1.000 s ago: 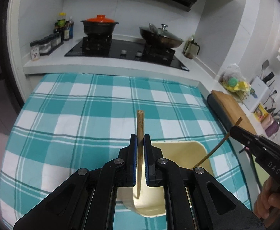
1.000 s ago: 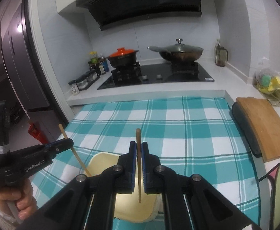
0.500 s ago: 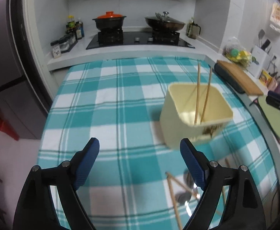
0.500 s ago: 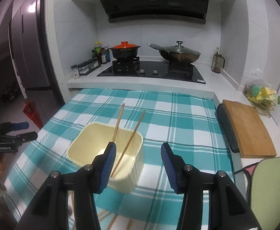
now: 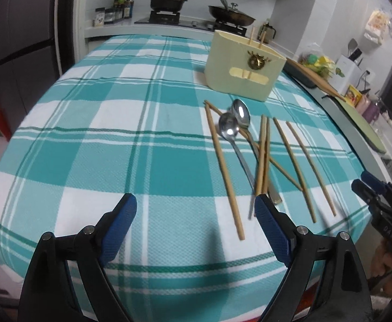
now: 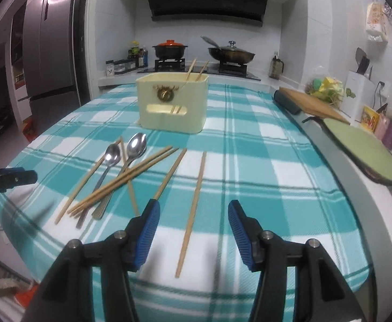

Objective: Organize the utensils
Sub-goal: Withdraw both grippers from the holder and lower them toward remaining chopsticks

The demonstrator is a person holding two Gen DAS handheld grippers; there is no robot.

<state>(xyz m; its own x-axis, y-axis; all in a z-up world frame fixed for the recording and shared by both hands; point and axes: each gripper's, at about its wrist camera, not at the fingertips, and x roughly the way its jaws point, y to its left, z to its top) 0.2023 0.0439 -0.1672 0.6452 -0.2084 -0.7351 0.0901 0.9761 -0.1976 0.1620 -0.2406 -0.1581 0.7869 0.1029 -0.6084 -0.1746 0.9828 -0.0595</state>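
So the loose chopstick (image 6: 191,204) lies flat on the checked cloth (image 6: 249,161), lined up between the right gripper (image 6: 191,224)'s half-open, empty jaws, which just widened. Left gripper (image 5: 196,224) gapes wide, empty. I'd pinch mid-shaft, then drop it in the cream holder (image 6: 173,102).

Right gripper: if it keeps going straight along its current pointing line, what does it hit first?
Most likely the lone chopstick lying between the open jaws of the right gripper, apart from the pile. Nothing is held. Depth is unclear, so it might meet the checked tablecloth just beside it instead.
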